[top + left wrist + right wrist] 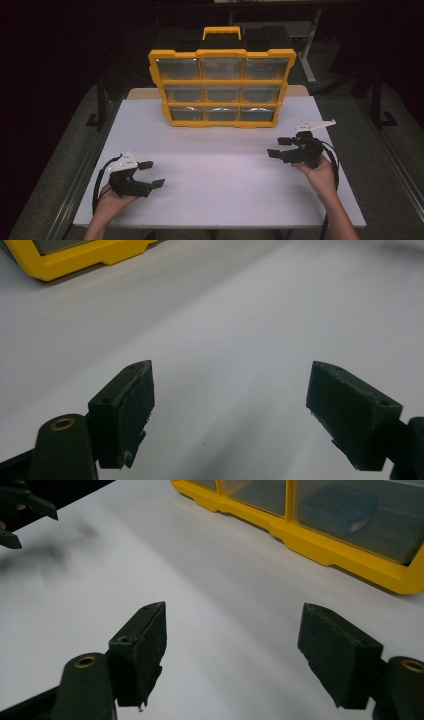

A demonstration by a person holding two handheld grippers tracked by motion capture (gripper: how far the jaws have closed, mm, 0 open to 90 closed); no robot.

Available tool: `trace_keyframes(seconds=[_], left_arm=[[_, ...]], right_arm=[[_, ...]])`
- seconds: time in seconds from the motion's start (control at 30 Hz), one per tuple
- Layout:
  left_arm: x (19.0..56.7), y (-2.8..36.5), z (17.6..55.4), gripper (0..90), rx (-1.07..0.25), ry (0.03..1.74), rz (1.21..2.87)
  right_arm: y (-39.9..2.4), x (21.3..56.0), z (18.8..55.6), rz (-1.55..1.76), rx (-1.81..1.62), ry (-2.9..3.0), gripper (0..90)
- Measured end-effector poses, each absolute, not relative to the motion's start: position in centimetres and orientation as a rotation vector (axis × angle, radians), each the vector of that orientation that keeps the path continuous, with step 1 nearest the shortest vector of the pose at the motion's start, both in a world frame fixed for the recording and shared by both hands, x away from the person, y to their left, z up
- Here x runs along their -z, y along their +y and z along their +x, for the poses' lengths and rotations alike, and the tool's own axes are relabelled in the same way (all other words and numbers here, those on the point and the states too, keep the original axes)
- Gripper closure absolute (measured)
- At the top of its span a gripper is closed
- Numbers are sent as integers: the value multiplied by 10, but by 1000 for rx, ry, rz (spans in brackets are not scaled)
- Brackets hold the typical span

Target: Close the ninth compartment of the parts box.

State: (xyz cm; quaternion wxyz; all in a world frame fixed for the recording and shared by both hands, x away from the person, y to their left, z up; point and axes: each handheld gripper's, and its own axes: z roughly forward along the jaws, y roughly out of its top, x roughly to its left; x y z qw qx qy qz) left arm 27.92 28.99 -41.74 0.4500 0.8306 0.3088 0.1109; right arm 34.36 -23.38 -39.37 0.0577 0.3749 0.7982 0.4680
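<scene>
Yellow organizer point(222, 87) upright at table point(220, 190) far edge, drawers all shut. Left gripper point(151, 173) near-left corner, right gripper point(279, 147) right edge: both spread, empty. Nothing started.

A white table point(220, 175) was seen bearing a yellow organizer case point(221, 87), which was stood upright near the far edge, its clear-fronted drawers turned toward the person's side.
</scene>
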Motion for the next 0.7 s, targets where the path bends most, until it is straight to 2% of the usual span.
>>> trace_keyframes(seconds=[0.7], left_arm=[[423,289,282,191,-251,768,2065]], right_arm=[[-243,409,325,1160,-1369,2430,178]])
